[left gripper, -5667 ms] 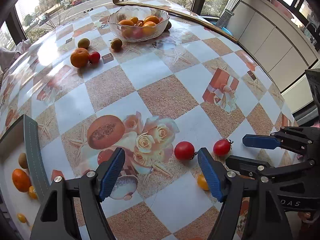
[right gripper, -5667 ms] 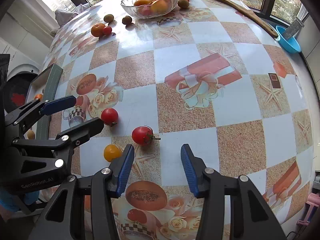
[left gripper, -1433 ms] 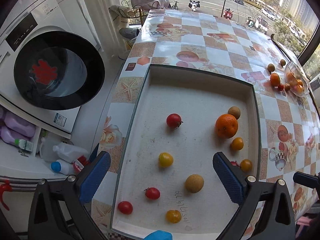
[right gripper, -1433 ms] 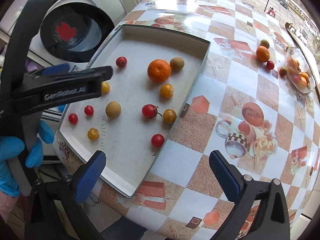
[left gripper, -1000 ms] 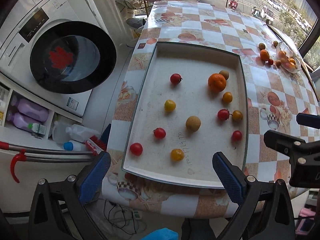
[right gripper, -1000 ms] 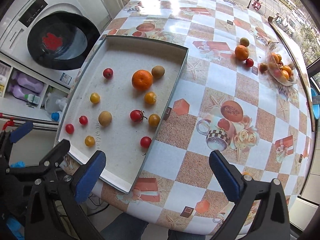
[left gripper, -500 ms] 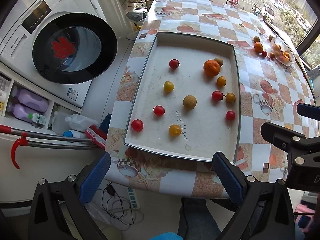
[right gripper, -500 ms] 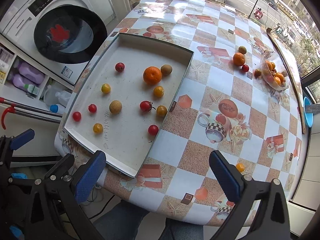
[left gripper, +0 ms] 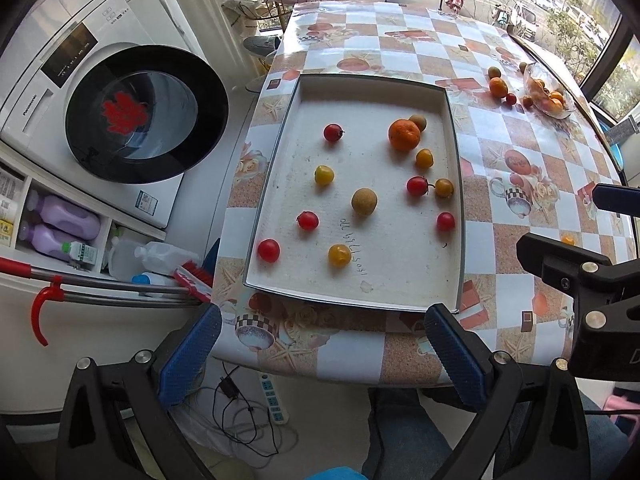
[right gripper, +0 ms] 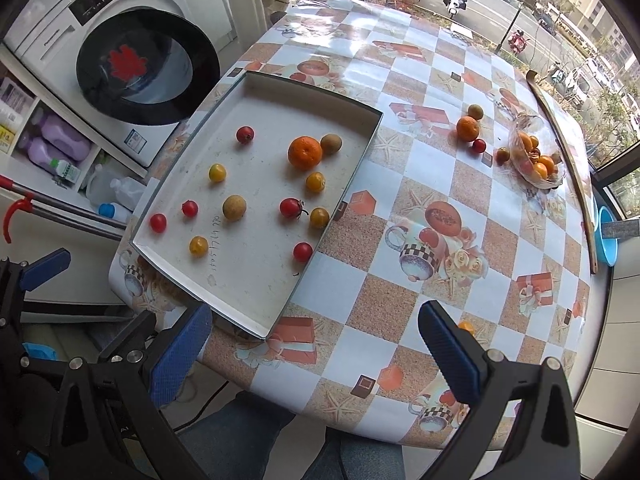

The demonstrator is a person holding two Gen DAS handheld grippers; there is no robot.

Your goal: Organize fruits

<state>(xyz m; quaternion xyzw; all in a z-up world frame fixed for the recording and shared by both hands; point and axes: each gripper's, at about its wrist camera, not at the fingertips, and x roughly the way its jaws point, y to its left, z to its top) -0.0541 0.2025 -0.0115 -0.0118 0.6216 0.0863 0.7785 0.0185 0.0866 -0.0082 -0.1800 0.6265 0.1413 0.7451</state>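
Fruits sit loose in a shallow rectangular tray [left gripper: 456,200] w/ thin grey metal rim and pale, scuffed matte floor, at the table [right gripper: 420,168] edge nearest the washing machine [left gripper: 120,92]. In it: one big dimpled orange [left gripper: 404,134] touching a dull brown round fruit [left gripper: 418,122] near the tray's far right corner; a tan rough-skinned ball [left gripper: 364,201] mid-tray; glossy red cherry tomatoes [left gripper: 417,185] and smooth yellow ones [left gripper: 324,175] scattered, mostly apart, one red w/ stem just beside a yellow by the right rim. More fruit lies well apart at the table's far edge: a clear cut-glass bowl [right gripper: 534,160] of oranges, plus an orange and small ones beside it. One small yellow fruit [right gripper: 466,326] lies alone near the table's near edge. Table cover is shiny plastic, checked white/speckled tan w/ printed cups, roses, gift boxes. Left gripper [left gripper: 320,354] and right gripper [right gripper: 316,350]: both wide apart, empty, held off the table's near edge; blue textured pads [left gripper: 192,354], black frames.
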